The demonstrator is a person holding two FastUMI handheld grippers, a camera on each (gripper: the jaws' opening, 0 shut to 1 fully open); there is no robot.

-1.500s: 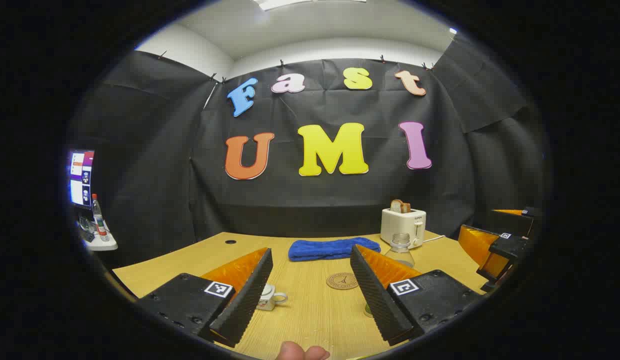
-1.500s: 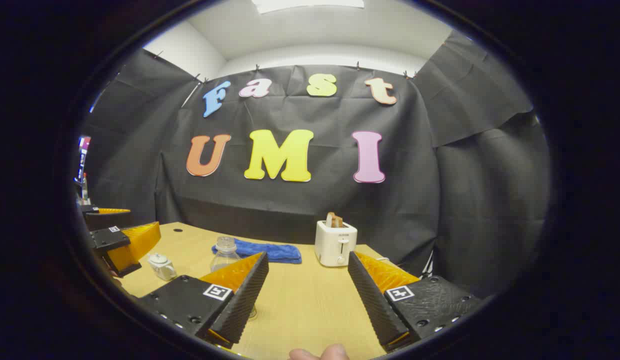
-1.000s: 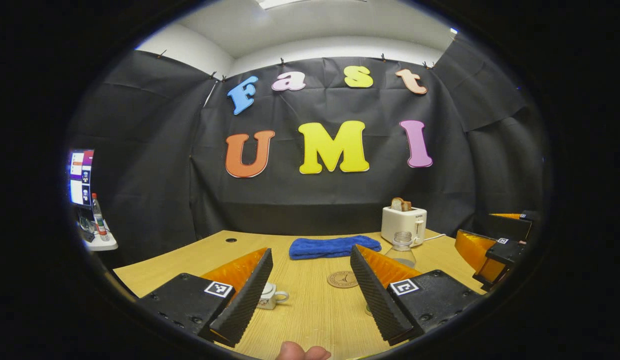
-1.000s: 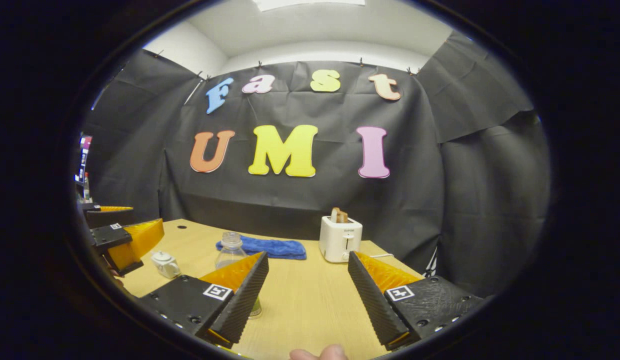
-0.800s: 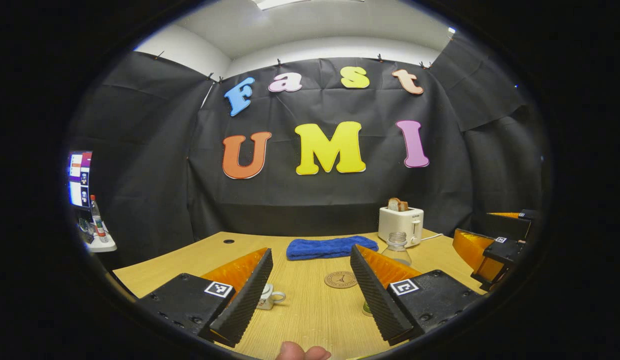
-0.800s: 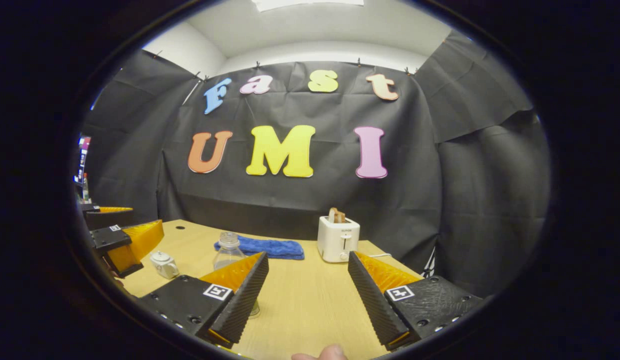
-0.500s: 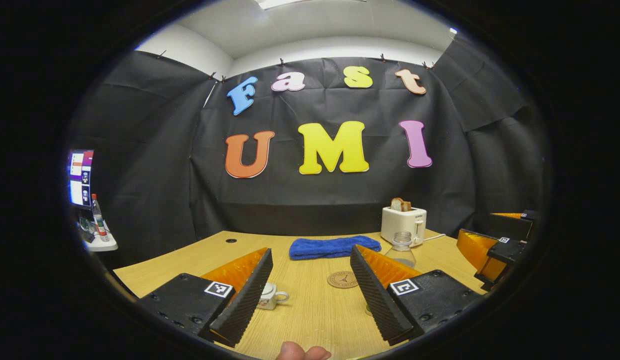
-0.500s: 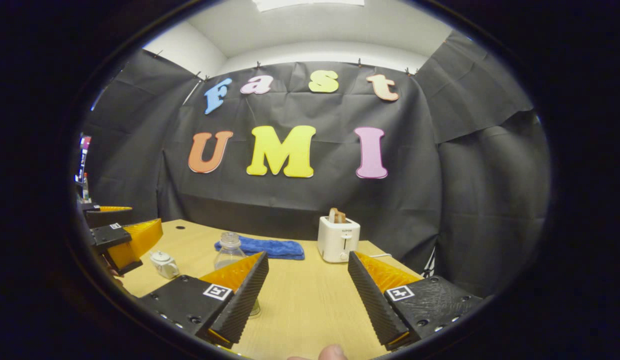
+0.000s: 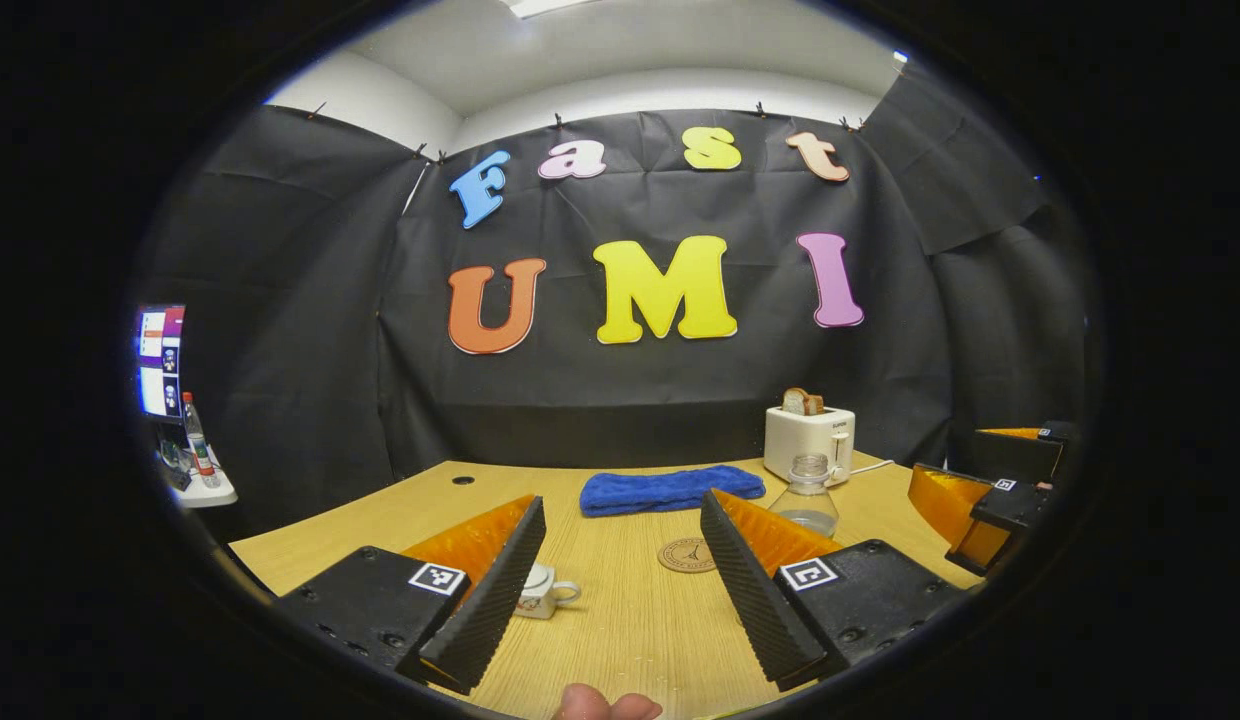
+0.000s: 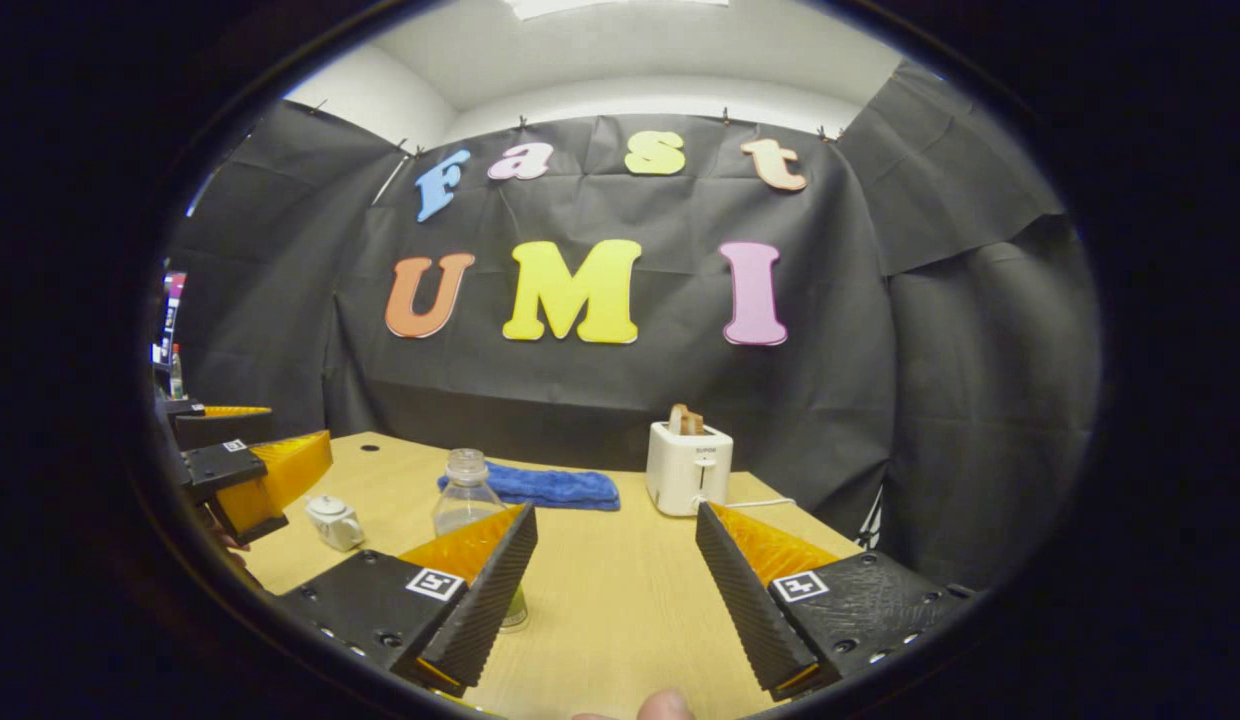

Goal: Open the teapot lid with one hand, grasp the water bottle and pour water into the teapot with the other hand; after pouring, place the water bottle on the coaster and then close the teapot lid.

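Left gripper view: wooden table [image 9: 620,620], black-draped booth.

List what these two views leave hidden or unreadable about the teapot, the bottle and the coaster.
- Teapot, left gripper view: mostly behind the claw's own finger; lid hidden.
- Teapot, right gripper view: too small to judge the lid's seating.
- Bottle: lower body behind the right claw's finger.
- Coaster: pattern too small.

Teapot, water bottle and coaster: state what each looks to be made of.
Teapot: probably glazed ceramic; white, smooth, slightly shiny.
Water bottle: likely clear plastic; see-through body, no cap visible on its neck.
Coaster: possibly wood or cork; a flat, matte brown disc with a dark printed mark, too small to settle.
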